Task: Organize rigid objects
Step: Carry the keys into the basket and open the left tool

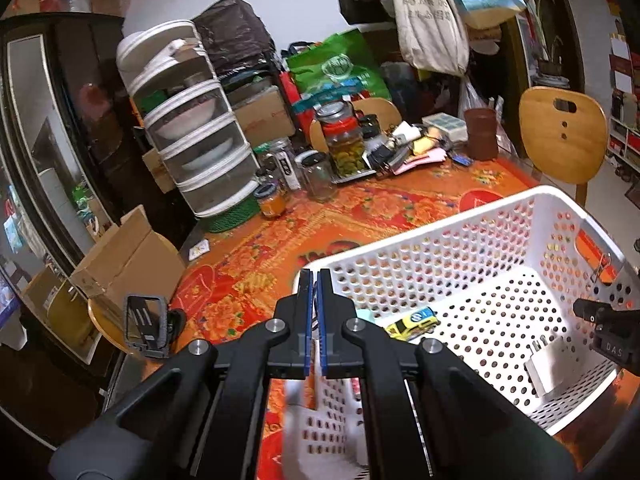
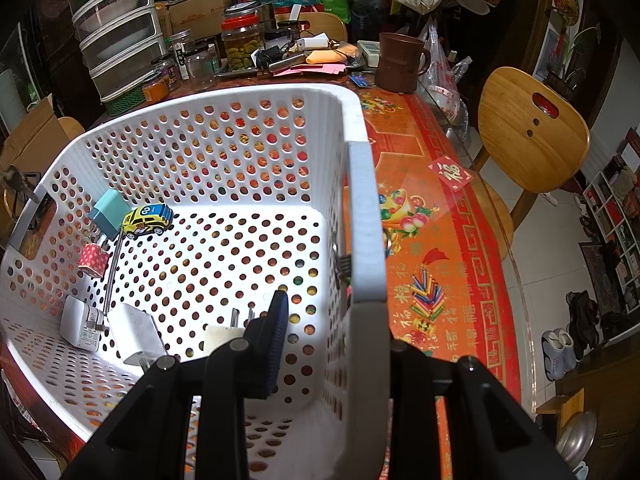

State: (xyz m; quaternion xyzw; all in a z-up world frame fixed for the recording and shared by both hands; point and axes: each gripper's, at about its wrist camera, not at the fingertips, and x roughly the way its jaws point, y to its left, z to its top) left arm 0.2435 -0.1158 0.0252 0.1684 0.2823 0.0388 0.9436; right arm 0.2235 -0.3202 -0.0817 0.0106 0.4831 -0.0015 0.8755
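Observation:
A white perforated basket (image 1: 500, 216) (image 2: 362, 200) stands on the orange tablecloth. Inside lie a yellow toy car (image 1: 412, 322) (image 2: 146, 220), a teal block (image 2: 107, 211), a red dotted tape roll (image 2: 93, 261) and white chargers (image 2: 136, 336) (image 1: 546, 364). My left gripper (image 1: 316, 280) is shut on the basket's left rim, its pads pressed together over the edge. My right gripper (image 2: 332, 312) straddles the basket's right wall, one finger (image 2: 276, 340) inside and the other hidden outside, clamped on it. The right gripper also shows in the left wrist view (image 1: 604, 328).
Jars (image 1: 344, 140), a stacked dish rack (image 1: 192, 128), a brown mug (image 2: 400, 62) and clutter fill the table's far side. Wooden chairs (image 2: 532, 128) stand to the right, a cardboard box (image 1: 124, 256) on a stool to the left. The table's glass edge (image 2: 516, 264) runs along the right.

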